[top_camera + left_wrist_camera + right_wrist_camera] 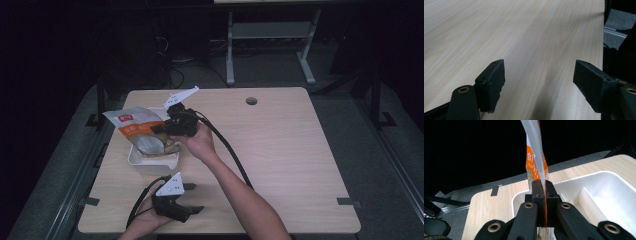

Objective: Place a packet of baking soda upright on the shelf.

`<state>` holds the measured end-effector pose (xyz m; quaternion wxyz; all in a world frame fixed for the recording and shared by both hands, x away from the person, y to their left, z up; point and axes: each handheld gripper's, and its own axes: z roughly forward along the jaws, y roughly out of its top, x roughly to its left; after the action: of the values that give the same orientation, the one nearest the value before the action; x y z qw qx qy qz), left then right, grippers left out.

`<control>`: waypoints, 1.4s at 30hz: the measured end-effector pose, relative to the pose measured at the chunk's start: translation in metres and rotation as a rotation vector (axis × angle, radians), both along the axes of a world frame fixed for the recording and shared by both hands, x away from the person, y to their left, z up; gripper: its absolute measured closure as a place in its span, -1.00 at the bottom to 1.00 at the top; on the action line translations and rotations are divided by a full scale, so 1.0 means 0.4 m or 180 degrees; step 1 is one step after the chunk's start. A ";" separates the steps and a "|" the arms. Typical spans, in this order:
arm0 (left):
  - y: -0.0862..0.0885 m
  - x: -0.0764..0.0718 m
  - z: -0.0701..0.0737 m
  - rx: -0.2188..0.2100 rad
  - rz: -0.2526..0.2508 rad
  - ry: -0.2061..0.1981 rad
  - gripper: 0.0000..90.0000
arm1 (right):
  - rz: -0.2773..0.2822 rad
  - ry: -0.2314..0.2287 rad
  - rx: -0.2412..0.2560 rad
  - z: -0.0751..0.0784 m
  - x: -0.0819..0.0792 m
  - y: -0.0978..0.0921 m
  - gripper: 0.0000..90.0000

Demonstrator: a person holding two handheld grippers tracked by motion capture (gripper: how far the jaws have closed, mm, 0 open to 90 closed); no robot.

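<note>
From above, your right gripper (pixel 167 127) pinches the orange-and-white bag (pixel 137 131) over the white tray (pixel 145 164), while your left gripper (pixel 192 197) rests near the table's (pixel 280 145) front edge. Your left gripper view shows its jaws wide apart, empty. Your right gripper view shows jaws clamped on the bag's edge

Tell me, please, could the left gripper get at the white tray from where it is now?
Probably yes. The left gripper sits open over bare table just in front of the white tray, with nothing between. The right gripper holds the orange pouch above the tray.
</note>
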<state>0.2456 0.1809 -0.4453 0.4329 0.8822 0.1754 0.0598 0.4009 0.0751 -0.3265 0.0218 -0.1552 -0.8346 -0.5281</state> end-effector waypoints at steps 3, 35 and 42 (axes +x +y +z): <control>0.004 0.002 0.000 0.0006 0.0024 -0.0006 -0.44 | 0.0001 0.0023 -0.0007 -0.012 0.002 0.007 1.00; -0.007 0.003 -0.002 0.0034 -0.0005 0.0008 -0.44 | -0.0003 0.0089 -0.0722 -0.165 -0.001 -0.005 0.71; -0.012 0.002 -0.001 0.0000 -0.0011 0.0013 -0.44 | 0.0006 0.0071 -0.0785 -0.187 -0.009 -0.006 0.86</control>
<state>0.2465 0.1762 -0.4457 0.4327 0.8826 0.1748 0.0573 0.3974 0.0726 -0.4014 0.0124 -0.1618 -0.8930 -0.4197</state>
